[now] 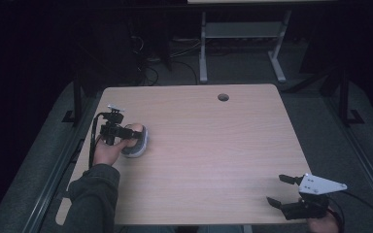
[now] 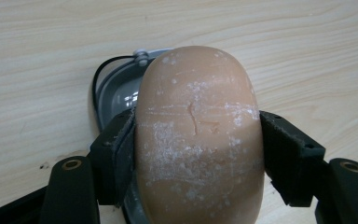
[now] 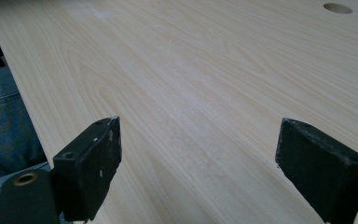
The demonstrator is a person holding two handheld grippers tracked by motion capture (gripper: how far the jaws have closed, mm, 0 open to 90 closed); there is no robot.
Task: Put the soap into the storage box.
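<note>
A peach-coloured bar of soap, dusted with white specks, sits between the jaws of my left gripper, which is shut on its sides. Under it lies a grey soap dish with a dark rim, resting on the wooden table. From above, the left gripper and soap are at the table's left side over the dish; whether the soap touches the dish I cannot tell. My right gripper hovers near the front right corner, open, its jaws wide apart with bare wood between them.
The light wooden table has a round cable hole near its far edge. The person's jeans show past the table's front edge. A white desk frame stands on the dark floor behind.
</note>
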